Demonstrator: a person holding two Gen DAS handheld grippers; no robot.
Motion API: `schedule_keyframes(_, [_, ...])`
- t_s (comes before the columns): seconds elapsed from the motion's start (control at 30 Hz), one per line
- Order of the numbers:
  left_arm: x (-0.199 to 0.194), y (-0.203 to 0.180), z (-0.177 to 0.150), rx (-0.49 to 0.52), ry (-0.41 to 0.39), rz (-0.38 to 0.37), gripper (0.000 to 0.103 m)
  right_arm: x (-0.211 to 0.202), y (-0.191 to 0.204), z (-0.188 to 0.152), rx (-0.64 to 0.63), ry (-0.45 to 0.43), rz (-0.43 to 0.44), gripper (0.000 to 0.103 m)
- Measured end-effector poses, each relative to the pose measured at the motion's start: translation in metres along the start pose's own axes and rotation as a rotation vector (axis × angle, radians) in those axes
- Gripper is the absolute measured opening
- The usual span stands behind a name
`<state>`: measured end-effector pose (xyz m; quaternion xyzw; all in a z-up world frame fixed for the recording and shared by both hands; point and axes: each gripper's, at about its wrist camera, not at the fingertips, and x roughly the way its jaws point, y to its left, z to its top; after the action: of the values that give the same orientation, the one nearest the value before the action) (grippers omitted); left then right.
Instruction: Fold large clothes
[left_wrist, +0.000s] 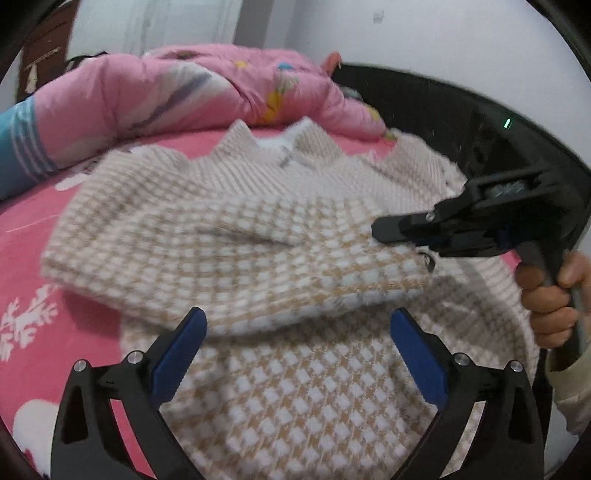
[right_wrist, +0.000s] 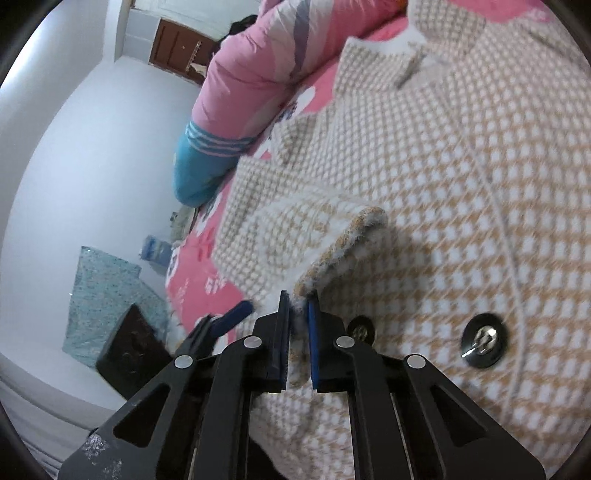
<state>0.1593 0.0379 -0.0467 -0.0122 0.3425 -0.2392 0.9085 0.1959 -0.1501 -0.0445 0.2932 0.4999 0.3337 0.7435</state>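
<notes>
The checked coat (left_wrist: 258, 229) lay spread on the pink bed sheet (left_wrist: 33, 236), collar toward the pink quilt (left_wrist: 177, 92), with one sleeve folded across its chest. The left gripper (left_wrist: 299, 354) hung spread and empty above the coat's lower front, while the right gripper (right_wrist: 297, 332) pinched the sleeve cuff (right_wrist: 343, 243). The sleeve fold seemed in hand; next, the cuff likely needed laying flat before release.

beige-and-white checked coat (left_wrist: 280, 236), pink bedsheet (left_wrist: 33, 258), seemingly white-patterned.
</notes>
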Motion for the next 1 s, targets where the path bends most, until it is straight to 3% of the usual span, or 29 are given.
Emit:
schedule_keyframes(0.07, [-0.016,0.007,-0.005,-0.032,-0.032,0.039,0.098,0.002,-0.010,-0.001,0.029,0.023,0.005,0.021])
schedule_keyframes(0.1, [-0.023,0.011,-0.008,-0.042,-0.036,0.077,0.098,0.005,-0.015,-0.003,0.040,0.040,0.006,0.036])
schedule_keyframes(0.13, [-0.026,0.015,-0.010,-0.044,-0.033,0.104,0.098,0.009,-0.019,-0.006,0.045,0.061,0.005,0.044])
schedule_keyframes(0.23, [-0.032,0.022,-0.017,-0.045,-0.021,0.196,0.098,0.016,-0.022,-0.011,0.035,0.086,-0.007,0.044])
schedule_keyframes(0.27, [-0.031,0.024,-0.018,-0.043,-0.009,0.231,0.098,0.017,-0.020,-0.010,0.019,0.081,-0.014,0.043])
schedule_keyframes(0.33, [-0.030,0.032,-0.021,-0.056,0.016,0.313,0.098,0.020,-0.014,-0.006,-0.013,0.076,-0.053,0.011])
schedule_keyframes(0.37, [-0.028,0.038,-0.018,-0.071,0.019,0.330,0.098,0.019,-0.010,-0.004,-0.033,0.068,-0.077,0.008])
schedule_keyframes(0.5, [-0.024,0.056,-0.010,-0.141,0.016,0.369,0.098,-0.008,0.024,0.017,-0.142,-0.043,-0.123,0.006])
schedule_keyframes(0.63, [-0.017,0.080,0.004,-0.209,0.034,0.419,0.098,-0.078,0.050,0.060,-0.211,-0.221,-0.141,0.006])
schedule_keyframes(0.73, [-0.007,0.091,0.020,-0.229,0.052,0.420,0.098,-0.112,0.053,0.076,-0.231,-0.296,-0.176,0.006])
schedule_keyframes(0.9, [0.029,0.104,0.041,-0.215,0.114,0.465,0.098,-0.113,0.018,0.100,-0.204,-0.258,-0.314,0.006])
schedule_keyframes(1.0, [0.042,0.109,0.044,-0.221,0.145,0.488,0.098,-0.118,0.023,0.109,-0.258,-0.273,-0.355,0.006])
